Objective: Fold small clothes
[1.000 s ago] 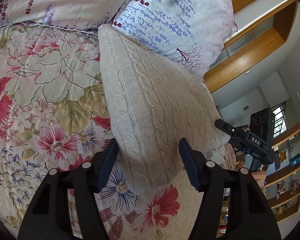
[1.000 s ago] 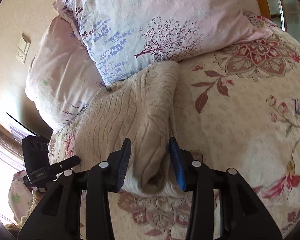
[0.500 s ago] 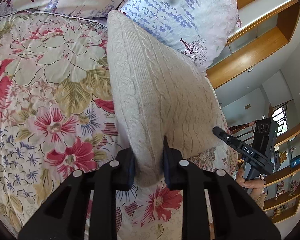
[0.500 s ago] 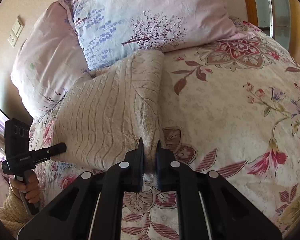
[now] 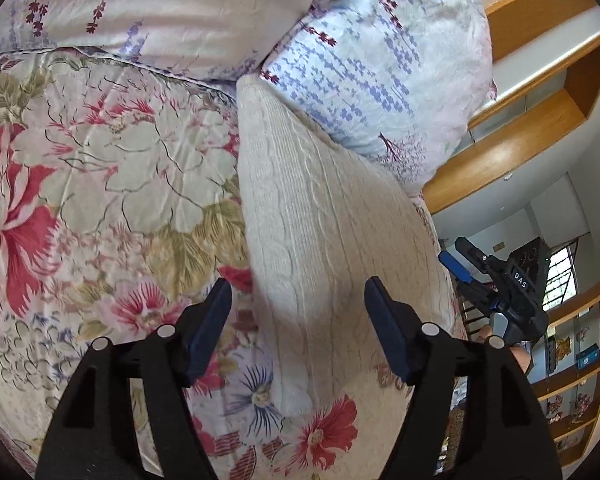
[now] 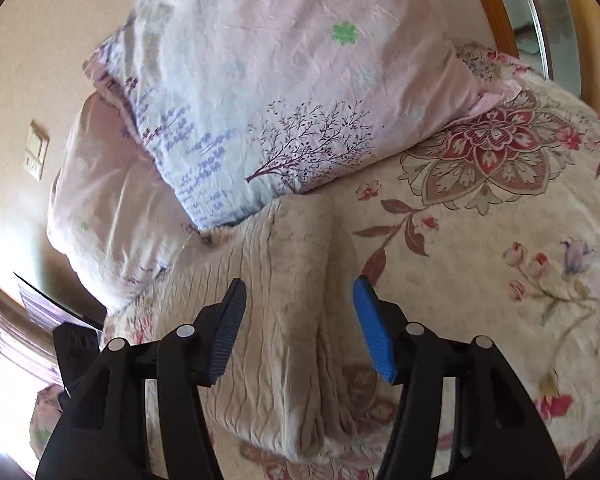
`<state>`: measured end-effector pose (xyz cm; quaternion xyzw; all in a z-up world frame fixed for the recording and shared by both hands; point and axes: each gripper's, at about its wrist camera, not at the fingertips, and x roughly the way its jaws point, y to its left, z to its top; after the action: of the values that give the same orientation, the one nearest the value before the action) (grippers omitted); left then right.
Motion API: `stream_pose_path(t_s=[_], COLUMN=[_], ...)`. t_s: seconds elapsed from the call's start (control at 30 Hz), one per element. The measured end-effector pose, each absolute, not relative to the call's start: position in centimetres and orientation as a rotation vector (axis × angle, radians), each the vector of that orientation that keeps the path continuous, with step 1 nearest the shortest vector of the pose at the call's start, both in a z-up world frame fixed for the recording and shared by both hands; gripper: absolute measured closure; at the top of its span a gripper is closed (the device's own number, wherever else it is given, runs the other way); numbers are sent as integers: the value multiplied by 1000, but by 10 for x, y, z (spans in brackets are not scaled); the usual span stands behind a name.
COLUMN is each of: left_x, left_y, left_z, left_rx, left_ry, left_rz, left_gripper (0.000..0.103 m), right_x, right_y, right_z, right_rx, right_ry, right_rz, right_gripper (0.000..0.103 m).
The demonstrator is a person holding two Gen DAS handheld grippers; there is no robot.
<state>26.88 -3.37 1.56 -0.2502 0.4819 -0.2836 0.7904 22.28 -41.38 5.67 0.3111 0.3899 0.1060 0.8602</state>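
The cream cable-knit sweater (image 5: 320, 248) lies on the floral bedspread (image 5: 100, 184) below the lavender-print pillow (image 6: 284, 92), both grippers (image 5: 298, 320) (image 6: 298, 320) hovering with jaws spread; next needs a fresh pinch.

A bed with a cream floral quilted bedspread (image 5: 100, 168) carries two pink-and-blue printed pillows (image 6: 284, 92) at its head; beyond them, a beige wall with a switch plate (image 6: 36, 156), and wooden shelving (image 5: 540, 92) alongside.

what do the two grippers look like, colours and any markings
Both are matte black plastic frames with round silver pivot pins. The left gripper has dark navy pads; the right gripper has one bright blue ribbed pad and one darker. Seen from the left view, the right unit carries a white "DAS" label.
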Motion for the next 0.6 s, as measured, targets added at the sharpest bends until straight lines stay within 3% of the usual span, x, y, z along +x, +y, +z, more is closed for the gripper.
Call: stream_pose_path(t_s=[0.2, 0.27, 0.33, 0.43, 0.6], left_x=[307, 319, 329, 341, 333], left_y=[-38, -41, -45, -51, -52], left_z=[12, 11, 9, 7, 9], left_rx=[-578, -582, -590, -603, -578], left_ry=[1060, 1066, 1073, 1077, 1025], left_rz=[-569, -567, -568, -599, -615], left_gripper=[34, 34, 35, 51, 63], right_x=[287, 298, 305, 298, 271], right_y=[-418, -411, -404, -399, -397], right_z=[26, 20, 18, 34, 52], right_rx=[798, 789, 747, 693, 609], right_ry=[920, 951, 957, 865, 761], right_rz=[254, 268, 253, 245, 210], right_gripper=[51, 67, 91, 94, 94])
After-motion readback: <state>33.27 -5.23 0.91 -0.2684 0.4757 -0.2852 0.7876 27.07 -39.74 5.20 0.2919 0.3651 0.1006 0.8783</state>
